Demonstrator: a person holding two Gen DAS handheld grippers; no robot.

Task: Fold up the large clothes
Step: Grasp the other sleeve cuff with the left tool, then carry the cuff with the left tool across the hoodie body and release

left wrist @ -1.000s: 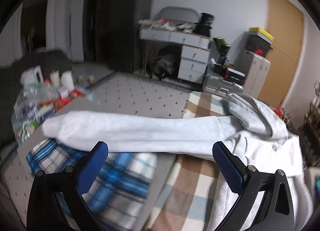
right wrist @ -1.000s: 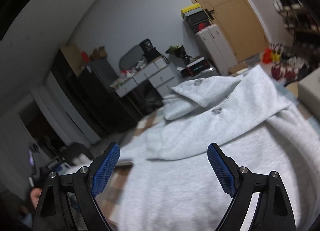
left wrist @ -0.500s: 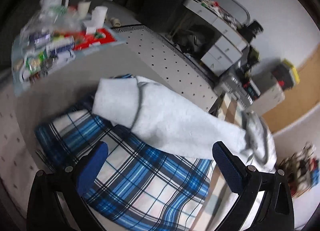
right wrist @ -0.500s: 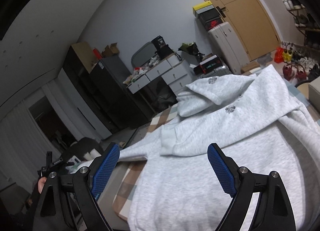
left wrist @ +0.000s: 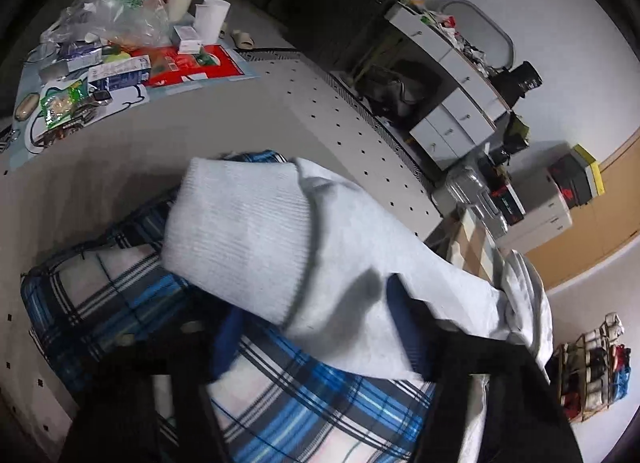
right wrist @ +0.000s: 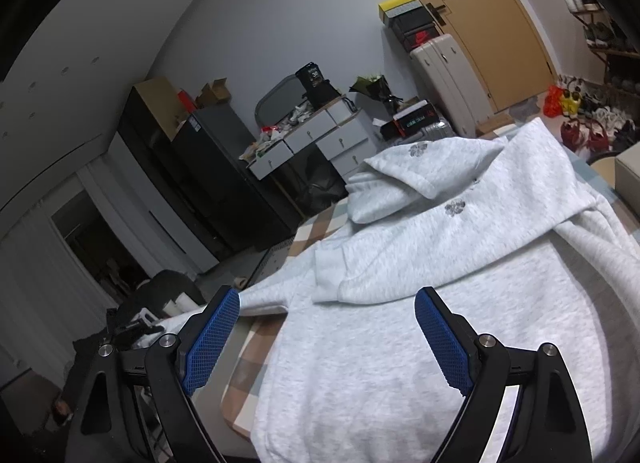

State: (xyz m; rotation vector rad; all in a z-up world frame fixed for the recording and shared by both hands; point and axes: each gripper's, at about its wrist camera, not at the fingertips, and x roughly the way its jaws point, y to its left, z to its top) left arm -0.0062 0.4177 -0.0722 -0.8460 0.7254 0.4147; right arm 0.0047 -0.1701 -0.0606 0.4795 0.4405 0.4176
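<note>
Grey fleece fills most of what I see from the right wrist: the light grey hooded sweatshirt with small flower prints [right wrist: 400, 327] lies spread on the checked beige surface, and my right tool [right wrist: 326, 337] hangs over its body with the blue pads wide apart, holding nothing. One sleeve [right wrist: 440, 247] is already laid across the chest, so I judge that side as folded.

At the left, my left tool [left wrist: 316, 329] has just been closing its jaws, with the other sleeve [left wrist: 340, 263] between them, near the ribbed cuff [left wrist: 236, 231]. The picture is blurred, so I cannot tell if the pads already press the cloth. This sleeve stretches out over a blue plaid cloth [left wrist: 132, 303] and is not yet folded in. After it, I think the body and the hood [right wrist: 420, 167] still need folding.
</note>
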